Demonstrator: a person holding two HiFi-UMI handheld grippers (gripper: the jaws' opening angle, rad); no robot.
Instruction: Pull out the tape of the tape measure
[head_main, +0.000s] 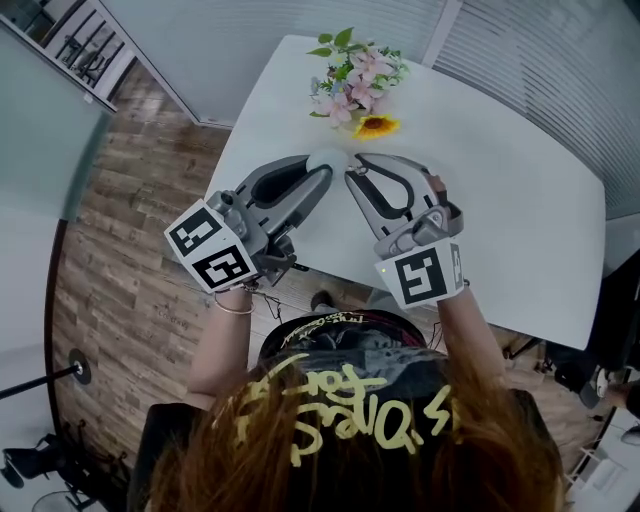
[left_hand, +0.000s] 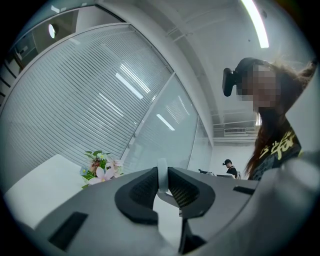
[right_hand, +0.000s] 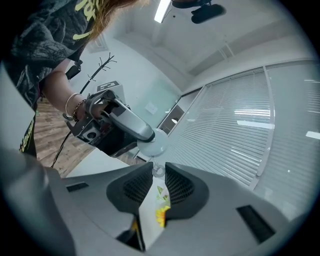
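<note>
Above the white table (head_main: 500, 200) the two grippers meet tip to tip. My left gripper (head_main: 322, 172) is shut on a small round white tape measure (head_main: 326, 158). In the left gripper view the case shows edge-on as a thin white disc (left_hand: 161, 175) pinched between the black pads. My right gripper (head_main: 350, 172) is shut on the small ring-shaped tab (right_hand: 158, 171) at the tape's end, right beside the white case (right_hand: 152, 142). The right gripper view also shows the left gripper (right_hand: 131, 122) with the hand that holds it. Hardly any tape shows between case and tab.
A bunch of pink and white flowers (head_main: 355, 80) with a yellow one (head_main: 377, 126) lies on the table's far side, just beyond the gripper tips. The table's near edge runs under the grippers, with wooden floor (head_main: 130, 220) to the left. Another person (left_hand: 229, 167) sits far off.
</note>
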